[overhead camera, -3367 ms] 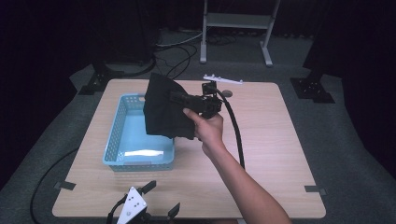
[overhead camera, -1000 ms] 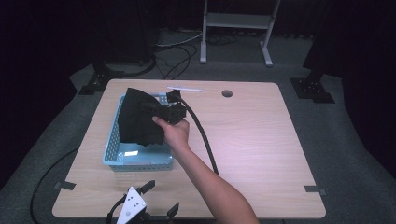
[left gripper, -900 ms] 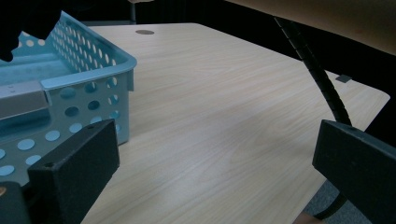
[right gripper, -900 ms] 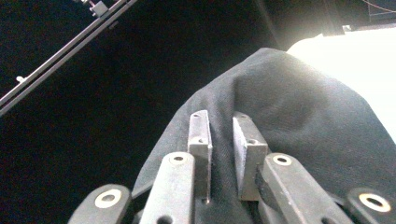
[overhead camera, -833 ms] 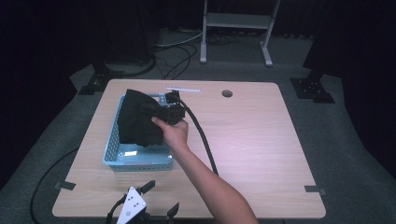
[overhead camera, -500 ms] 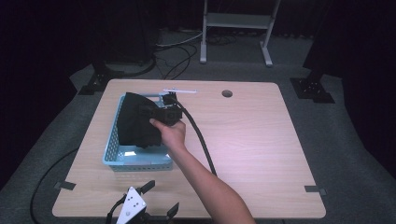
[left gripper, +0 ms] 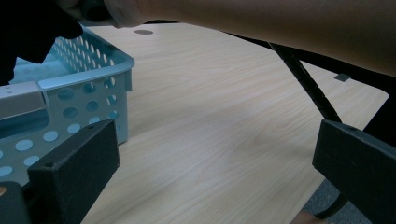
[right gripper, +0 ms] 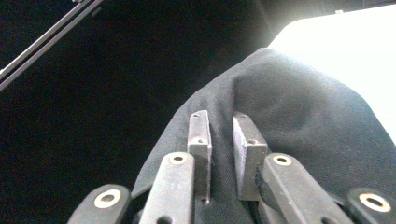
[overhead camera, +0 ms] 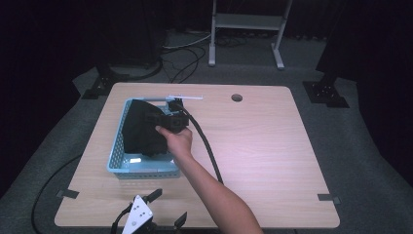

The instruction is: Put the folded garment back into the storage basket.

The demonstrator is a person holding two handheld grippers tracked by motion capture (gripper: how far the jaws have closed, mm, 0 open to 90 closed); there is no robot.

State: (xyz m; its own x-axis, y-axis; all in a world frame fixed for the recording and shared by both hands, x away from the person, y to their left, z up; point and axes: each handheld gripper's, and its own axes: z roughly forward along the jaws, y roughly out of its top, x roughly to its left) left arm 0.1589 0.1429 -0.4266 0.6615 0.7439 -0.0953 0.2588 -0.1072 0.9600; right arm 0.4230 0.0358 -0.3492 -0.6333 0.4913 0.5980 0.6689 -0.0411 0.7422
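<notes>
Right gripper (overhead camera: 171,118): pinching black cloth (overhead camera: 143,129) over the basket (overhead camera: 117,151), desk's left side.
Left gripper (overhead camera: 146,222): jaws spread, resting at desk's near edge.

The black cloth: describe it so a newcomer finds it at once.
Start at the light wooden table and go to the pale blue perforated plastic basket on its left half. The black cloth hangs into it, pinched by the right gripper. It is the only dark, soft thing there.
</notes>
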